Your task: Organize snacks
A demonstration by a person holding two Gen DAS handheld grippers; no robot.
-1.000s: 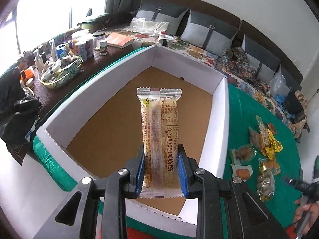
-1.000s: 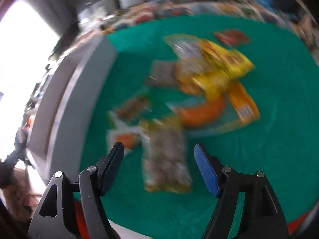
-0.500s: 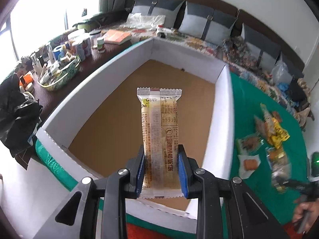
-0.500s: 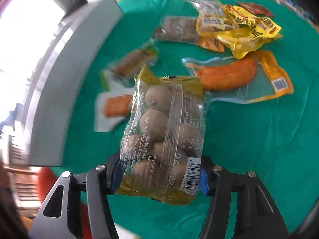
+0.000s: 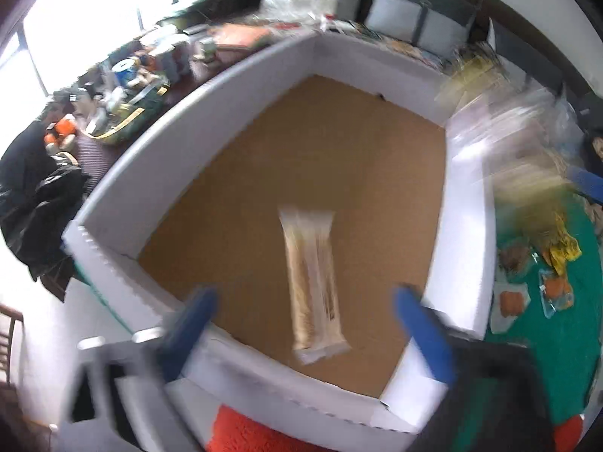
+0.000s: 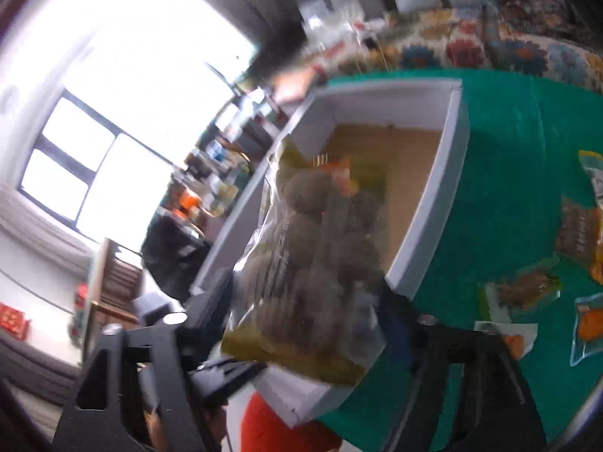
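The left tool (image 5: 301,324) is spread wide, its blue pads well apart, and nothing sits between them. The long wafer-bar packet (image 5: 314,286) lies below it on the brown cardboard floor of the white-walled box (image 5: 150,150), toward the near wall, lengthwise from near to far. Whether it is already at rest or just landing is hard to say through the blur. The wide spread suits a drop from above: the packet goes in flat and leaves the far part of the floor bare for the rest.

The right tool (image 6: 301,301) is clamped on the clear bag of brown round snacks (image 6: 312,256), gripping it at its lower part so the bag stands up in front of the camera. It is held over the near right corner of the box, apparently on its way in — a judgement from where it hangs, not something shown. A soft, lumpy bag like this would sag if pinched at a corner, which fits the low, broad hold.

The box rests on a green cloth (image 6: 508,143) covering the tabletop. To its right on the cloth lie the loose snack packets (image 5: 539,275), yellow, orange and brown, still unsorted. Beyond are a floral-covered sofa with grey cushions (image 5: 407,11), a dark side table crowded with bottles and a basket (image 5: 128,109), and a bright window at the left.
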